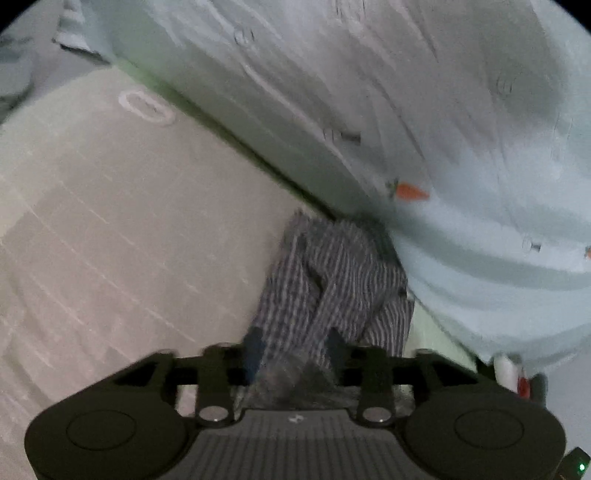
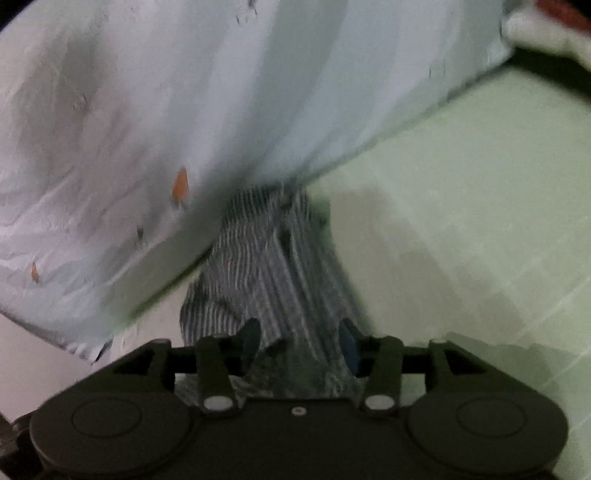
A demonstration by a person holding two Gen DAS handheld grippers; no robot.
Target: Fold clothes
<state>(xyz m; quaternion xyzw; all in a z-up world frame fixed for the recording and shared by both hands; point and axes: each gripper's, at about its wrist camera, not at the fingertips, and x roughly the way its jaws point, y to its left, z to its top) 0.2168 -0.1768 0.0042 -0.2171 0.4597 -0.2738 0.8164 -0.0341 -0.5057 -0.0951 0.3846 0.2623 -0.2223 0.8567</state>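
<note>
A pale blue garment (image 1: 424, 110) with small carrot prints and buttons lies spread across the surface, blurred; it also fills the upper left of the right wrist view (image 2: 166, 110). A grey-and-white striped part of the clothing (image 1: 332, 280) runs from under its edge down between the fingers of my left gripper (image 1: 295, 350). The jaws stand apart and the striped cloth lies loosely bunched between them. In the right wrist view the striped cloth (image 2: 266, 266) likewise runs into my right gripper (image 2: 300, 339), whose blue pads (image 2: 349, 347) stand apart, a dark gap showing beside the cloth.
The clothes lie on a pale mat with faint grid lines (image 1: 110, 240), greenish in the right wrist view (image 2: 461, 184). A white and red object (image 1: 513, 373) sits by the garment's edge, and a similar white and red thing (image 2: 546, 22) at top right. Another striped cloth (image 1: 70, 22) lies far left.
</note>
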